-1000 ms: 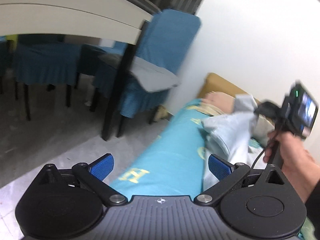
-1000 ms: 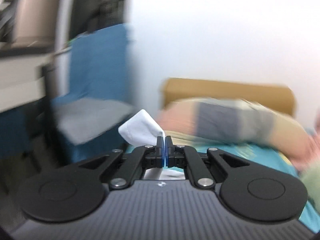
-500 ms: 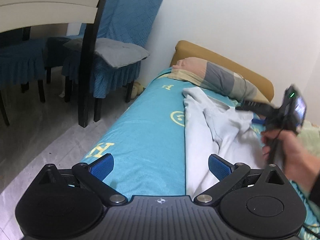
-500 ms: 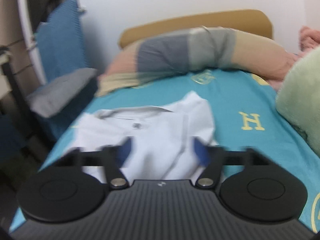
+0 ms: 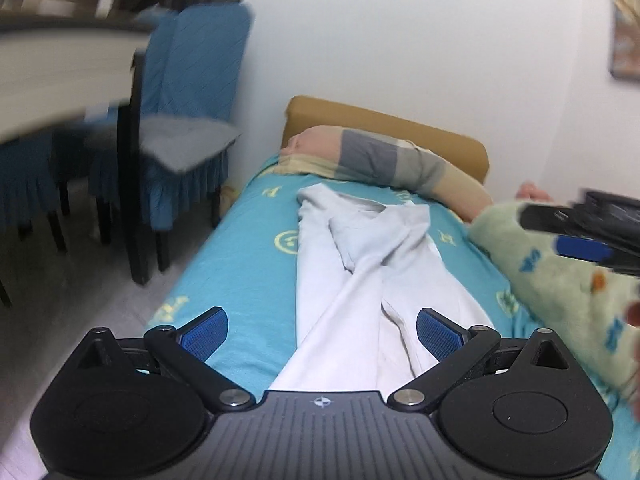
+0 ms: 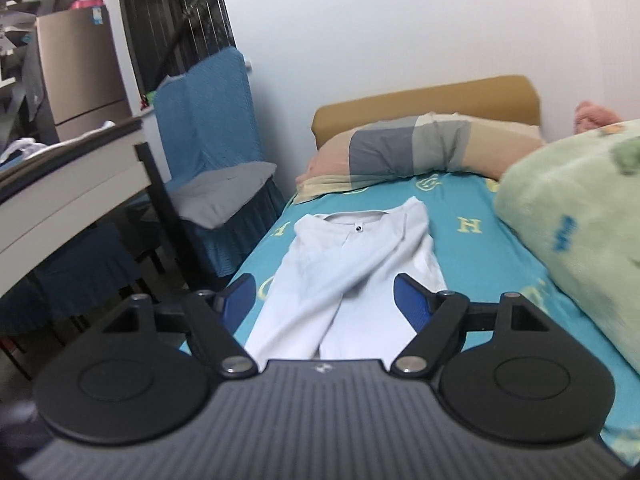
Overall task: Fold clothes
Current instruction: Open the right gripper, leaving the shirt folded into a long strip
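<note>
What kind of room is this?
Most likely a bedroom at home: a bed with a turquoise sheet, a striped pillow against a headboard, and a white shirt laid out.

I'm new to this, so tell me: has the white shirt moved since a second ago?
Yes. The white shirt was pinched up in the right tool before the pillow; now it lies flat on the bed sheet.

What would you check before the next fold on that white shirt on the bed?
1. Left gripper open, nothing between its pads: ok.
2. Right gripper open, holding nothing: ok.
3. White shirt lying on the teal sheet, collar toward the pillow: ok.
4. Shirt smooth: not ok, creased with a flap folded across the chest.
5. Green blanket off the shirt: ok.
6. Shirt's lower hem: cannot tell, hidden by the grippers.
</note>
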A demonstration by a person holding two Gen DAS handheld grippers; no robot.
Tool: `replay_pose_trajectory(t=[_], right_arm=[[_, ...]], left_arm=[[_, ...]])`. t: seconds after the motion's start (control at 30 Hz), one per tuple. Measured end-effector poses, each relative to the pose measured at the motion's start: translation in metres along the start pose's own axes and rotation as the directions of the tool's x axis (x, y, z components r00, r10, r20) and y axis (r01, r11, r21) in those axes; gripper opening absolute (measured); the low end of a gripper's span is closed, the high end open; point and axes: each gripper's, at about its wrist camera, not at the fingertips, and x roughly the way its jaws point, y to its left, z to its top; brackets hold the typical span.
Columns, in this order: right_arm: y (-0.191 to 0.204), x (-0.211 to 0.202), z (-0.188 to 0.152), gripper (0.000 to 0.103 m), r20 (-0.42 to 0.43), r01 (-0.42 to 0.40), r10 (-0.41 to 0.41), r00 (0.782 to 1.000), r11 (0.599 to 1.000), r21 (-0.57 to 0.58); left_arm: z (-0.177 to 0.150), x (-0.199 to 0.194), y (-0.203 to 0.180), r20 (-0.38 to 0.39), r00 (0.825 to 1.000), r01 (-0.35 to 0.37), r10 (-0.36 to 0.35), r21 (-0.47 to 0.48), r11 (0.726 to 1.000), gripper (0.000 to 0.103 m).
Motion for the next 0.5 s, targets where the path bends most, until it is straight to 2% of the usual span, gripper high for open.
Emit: replay_pose_trajectory(t=[0.1, 0.2, 0.33, 0.43, 0.5], right_arm=[[0.002, -0.054, -0.02, 0.077, 0.033, 0.016, -0.015, 0.999, 1.0, -0.01], [-0.005, -0.094, -0.039, 0.077, 0.052, -0.001, 0.0, 0.999, 1.0, 0.026], [-0.014, -0.124, -0.055, 0.078, 0.05, -0.001, -0.002, 0.999, 0.998, 0.069], [-0.018, -0.13, -0.057, 0.078, 0.053, -0.005, 0.0, 0.999, 0.996, 0.084], [-0.02, -0.129, -0.056, 0.078, 0.056, -0.006, 0.001, 0.998, 0.996, 0.091]], left_arm=[[0.005, -0.03, -0.019, 0.036, 0.999, 0.01, -0.012, 0.064, 0.998, 0.103], [0.0, -0.053, -0.031, 0.03, 0.999, 0.038, -0.04, 0.078, 0.996, 0.103], [-0.014, -0.069, -0.035, -0.041, 0.996, 0.084, -0.082, 0.068, 0.994, 0.103], [-0.016, -0.065, -0.028, -0.104, 0.992, 0.078, -0.074, 0.036, 0.996, 0.103], [-0.014, -0.056, -0.018, -0.169, 0.983, 0.074, -0.076, -0.018, 0.997, 0.102]])
